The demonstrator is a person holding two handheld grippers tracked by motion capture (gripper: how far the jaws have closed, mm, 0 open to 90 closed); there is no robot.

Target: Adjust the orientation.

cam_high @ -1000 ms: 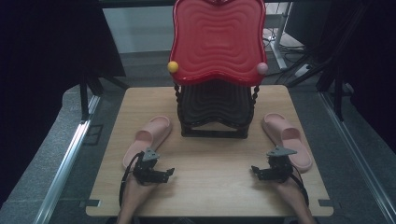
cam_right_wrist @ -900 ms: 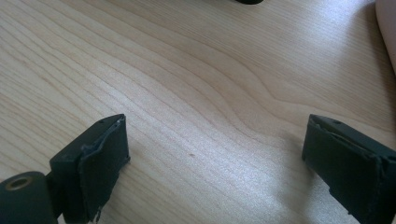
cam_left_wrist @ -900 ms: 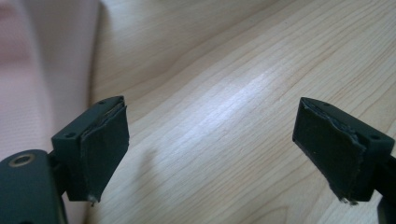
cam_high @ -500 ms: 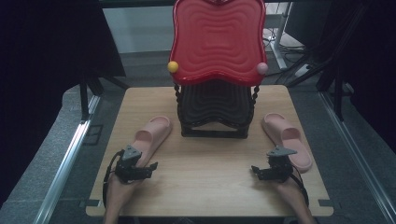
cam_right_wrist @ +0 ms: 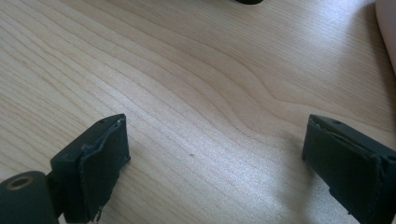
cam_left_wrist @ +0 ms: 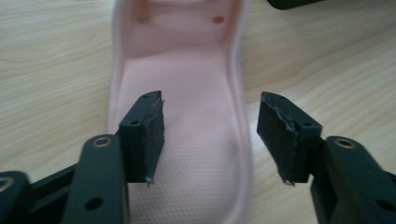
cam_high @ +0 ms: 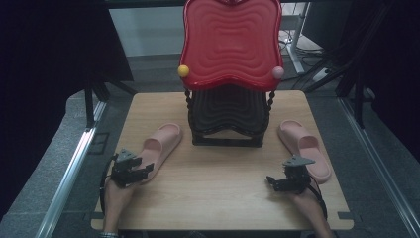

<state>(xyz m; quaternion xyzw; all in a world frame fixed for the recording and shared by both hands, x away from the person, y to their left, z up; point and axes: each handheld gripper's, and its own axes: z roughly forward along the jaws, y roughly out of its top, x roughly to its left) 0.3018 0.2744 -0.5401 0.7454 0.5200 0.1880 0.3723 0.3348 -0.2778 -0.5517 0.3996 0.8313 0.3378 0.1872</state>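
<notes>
Work in hand: picking up the left slipper (cam_high: pixel 159 147) — I'd say the grasp is only just starting.
Landmark: the black rack (cam_high: pixel 228 115) with its red tray (cam_high: pixel 230 43), standing at the far middle of the counter (cam_high: pixel 218 193).
Left slipper: nearer me than the rack and to its left, lying flat, toe end toward the rack's foot.
Left tool (cam_high: pixel 130 168): at the slipper's heel end, having travelled sideways from a spot farther toward the middle of the counter a second ago.
Left tool state: half-narrowed — its jaws have just been closing. In the left gripper view one pad (cam_left_wrist: pixel 145 135) hangs over the footbed, the other (cam_left_wrist: pixel 279 135) outside the slipper's side wall (cam_left_wrist: pixel 240 126); the wall is between them, and neither pad presses on it yet.
Meaning: lined up on the side wall, so I judge the pinch is the next thing needed.
Right tool (cam_high: pixel 289 178): nearer me than the rack and to its right, unmoved, jaws wide over bare wood with nothing between them.
Right slipper (cam_high: pixel 304 148): just beside the right tool, untouched.
</notes>
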